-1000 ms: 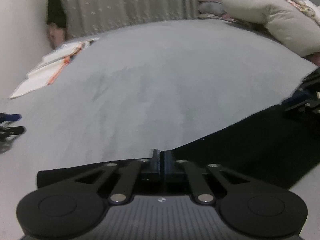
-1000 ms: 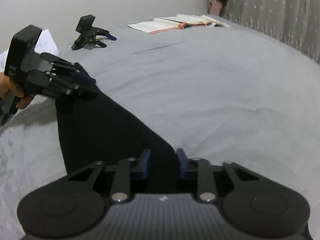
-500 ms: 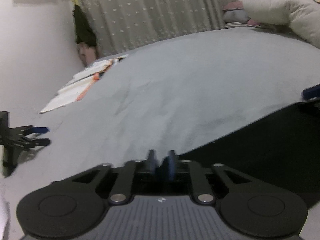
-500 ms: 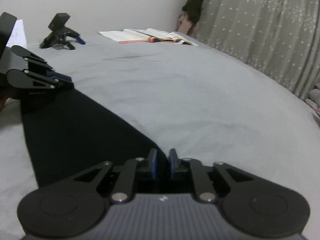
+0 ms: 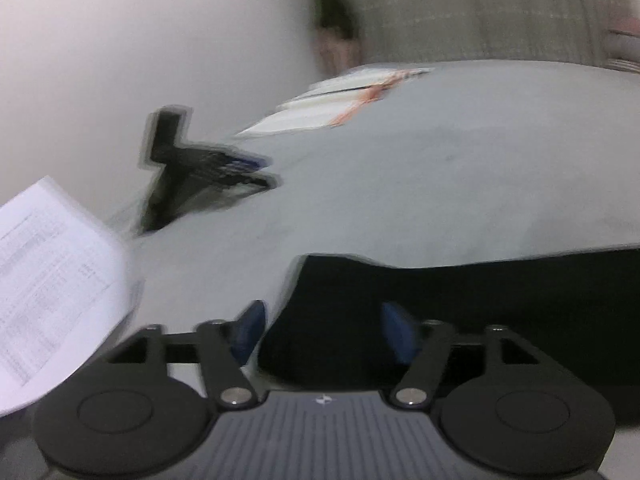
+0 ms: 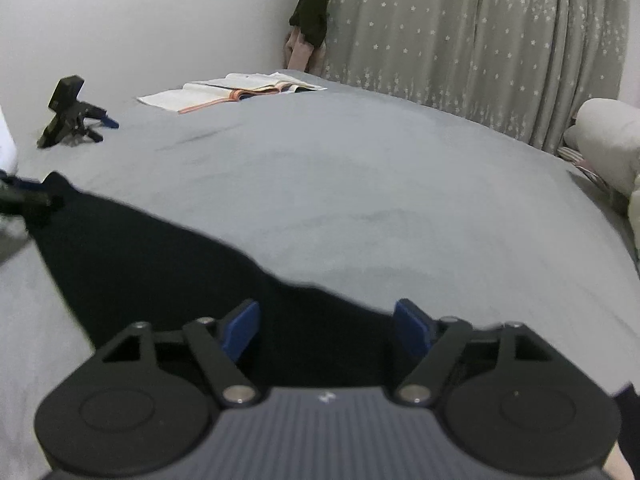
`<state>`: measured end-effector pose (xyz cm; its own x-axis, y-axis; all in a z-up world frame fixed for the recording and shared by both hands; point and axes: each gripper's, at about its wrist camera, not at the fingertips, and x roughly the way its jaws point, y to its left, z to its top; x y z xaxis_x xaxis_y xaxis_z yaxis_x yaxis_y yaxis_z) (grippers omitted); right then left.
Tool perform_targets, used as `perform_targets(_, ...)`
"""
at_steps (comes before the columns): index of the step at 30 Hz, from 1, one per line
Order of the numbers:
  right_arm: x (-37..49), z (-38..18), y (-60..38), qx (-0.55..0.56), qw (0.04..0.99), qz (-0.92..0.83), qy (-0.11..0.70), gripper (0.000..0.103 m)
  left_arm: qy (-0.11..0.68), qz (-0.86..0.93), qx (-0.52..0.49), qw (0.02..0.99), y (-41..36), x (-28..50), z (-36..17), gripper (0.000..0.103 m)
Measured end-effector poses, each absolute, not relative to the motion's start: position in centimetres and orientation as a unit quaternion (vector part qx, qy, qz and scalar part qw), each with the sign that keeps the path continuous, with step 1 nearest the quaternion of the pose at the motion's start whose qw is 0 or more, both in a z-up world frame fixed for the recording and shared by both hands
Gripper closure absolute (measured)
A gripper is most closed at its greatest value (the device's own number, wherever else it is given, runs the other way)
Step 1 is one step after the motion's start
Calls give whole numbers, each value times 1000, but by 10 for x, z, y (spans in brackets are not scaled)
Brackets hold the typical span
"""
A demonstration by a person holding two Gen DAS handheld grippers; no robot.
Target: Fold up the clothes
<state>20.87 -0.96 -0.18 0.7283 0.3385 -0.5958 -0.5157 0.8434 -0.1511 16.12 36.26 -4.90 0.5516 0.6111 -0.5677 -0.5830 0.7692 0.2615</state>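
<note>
Left wrist view is smeared with motion blur, but the left gripper (image 5: pixel 322 326) can be read: its blue fingers (image 5: pixel 249 326) stand well apart and are spreading wider, with the corner of a black garment (image 5: pixel 500 300) lying between them on the grey bed (image 5: pixel 460 192). Neither pad seems to press the cloth, though the blur makes that hard to judge. The garment runs from this corner off to the right edge of the picture, flat on the bed. To the left, a printed sheet of paper (image 5: pixel 48 280) overlaps the bed's edge. Farther back a spare black gripper (image 5: pixel 192 176) rests on the bed, and beyond it an open book (image 5: pixel 332 108) lies near the curtain (image 5: pixel 480 8).

From the right wrist view, the right gripper (image 6: pixel 326 328) also has its blue fingers (image 6: pixel 240 330) far apart and opening, with the black garment (image 6: pixel 160 256) spread beneath and between them, not pinched. The cloth stretches as a long dark band across the grey bed (image 6: pixel 380 184) toward the left edge, where the tip of the left gripper (image 6: pixel 28 200) sits at its far corner. The spare gripper (image 6: pixel 70 114) and the open book (image 6: pixel 236 90) lie behind, near the wall, and a star-patterned curtain (image 6: pixel 480 40) hangs at the back. A pale pillow (image 6: pixel 608 136) is at the right.
</note>
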Motion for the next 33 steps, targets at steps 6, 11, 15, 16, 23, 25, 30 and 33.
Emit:
perform_targets(6,182,6,-59,-136,928,199,284,14,327,313,50,890,328,162,-31,35)
perform_targets(11,168,11,-114,-122,939,152,282,13,336,202,65,918,264,175,-10,38)
perform_targets(15,168,16,-147,-111,947,117,278,13,337,99,62,934,197,192,2,40)
perform_targets(16,170,18,-153,-109,948,110,277,13,335,77,63,937,182,196,4,40)
perform_targets(23,190,20,-208,-100,950,77,286,13,323,-30,91,942,118,242,4,40)
perform_targets(25,197,19,-214,-104,949,83,287,13,328,-47,86,939,114,255,3,40)
perform_targets(30,221,19,-201,-91,941,151,290,18,318,-19,75,945,133,255,3,40)
perform_targets(33,241,19,-179,-75,931,206,291,21,297,-5,37,954,161,238,-6,40)
